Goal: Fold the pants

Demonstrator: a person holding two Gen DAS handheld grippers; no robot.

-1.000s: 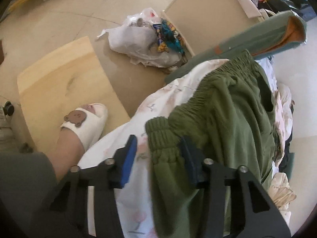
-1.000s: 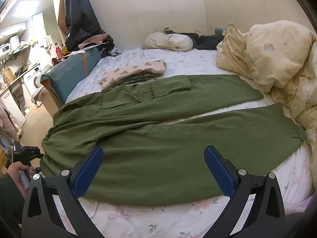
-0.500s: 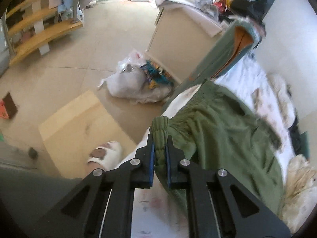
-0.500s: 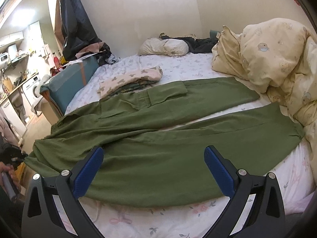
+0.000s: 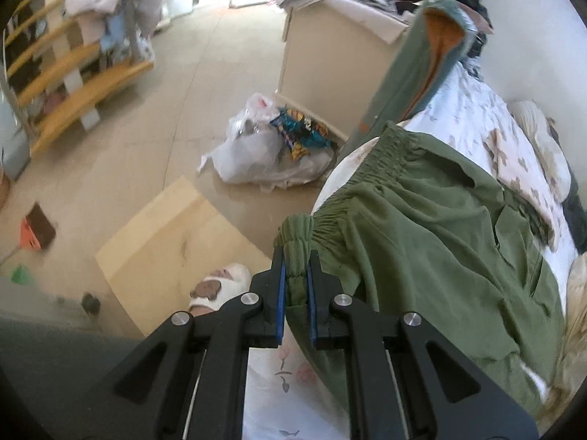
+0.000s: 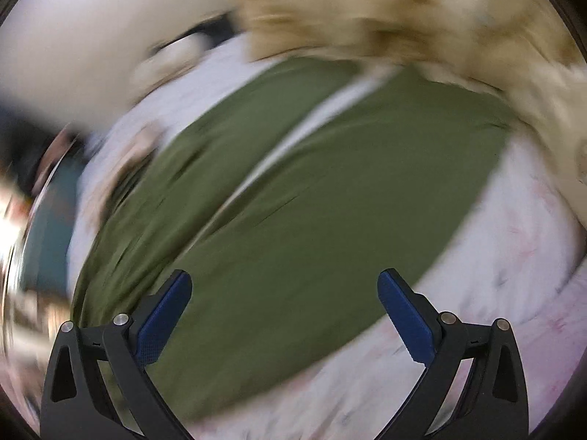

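Since a second ago, my left tool [image 5: 295,275] has closed its jaws on the elastic waistband of the green pants [image 5: 433,242] and lifted that corner clear of the bed's [image 5: 466,110] near edge; before, the pads stood either side of the bunched fabric without pressing. My right tool [image 6: 280,315] has swung fast across the bed, so its view is now smeared and tilted, where earlier it was sharp and level. Its jaws stand wide apart with nothing between them, hovering over the pants' legs.

Pants lie spread along the bed, waistband at the foot-end edge, two legs running side by side toward the cream duvet [image 6: 422,14] at the far end.

Beyond the bed's edge I see a white plastic bag [image 5: 256,146] on the floor, a sheet of cardboard [image 5: 165,242], a slippered foot [image 5: 220,286] and a beige cabinet [image 5: 330,58].
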